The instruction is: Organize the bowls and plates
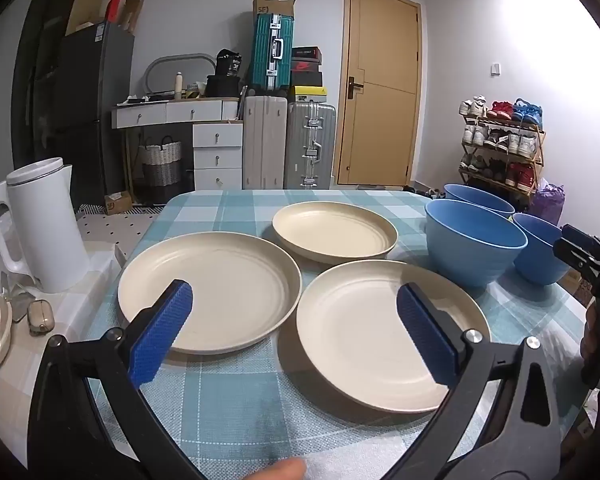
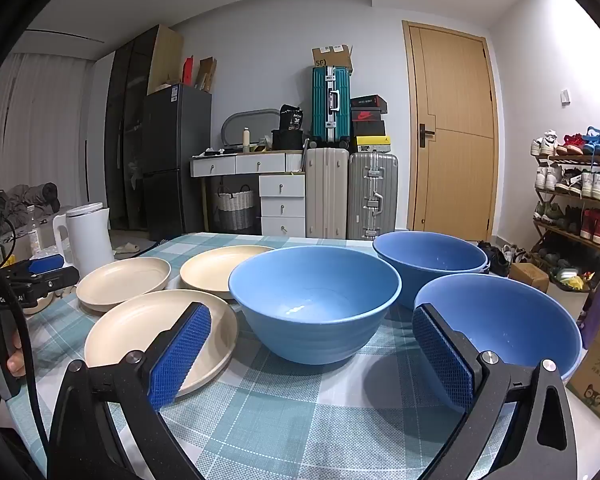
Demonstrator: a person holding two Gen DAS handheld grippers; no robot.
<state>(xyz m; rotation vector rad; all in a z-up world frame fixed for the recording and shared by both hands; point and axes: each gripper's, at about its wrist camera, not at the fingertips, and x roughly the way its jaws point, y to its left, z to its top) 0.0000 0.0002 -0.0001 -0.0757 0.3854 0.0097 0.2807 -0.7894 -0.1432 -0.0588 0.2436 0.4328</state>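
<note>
Gaping wide, left gripper and right gripper hover empty; three smooth round cream plates at ten o'clock, three glossy blue bowls at two, on checked tablecloth

Three plates lie on the bench in the left wrist view: one plate left of centre, a second plate lower right just beside it, a third plate behind both. Three bowls stand at the right: the nearest bowl beside the third plate, another bowl behind it, the last bowl at the frame's right edge. A kettle stands at the far left.
</note>
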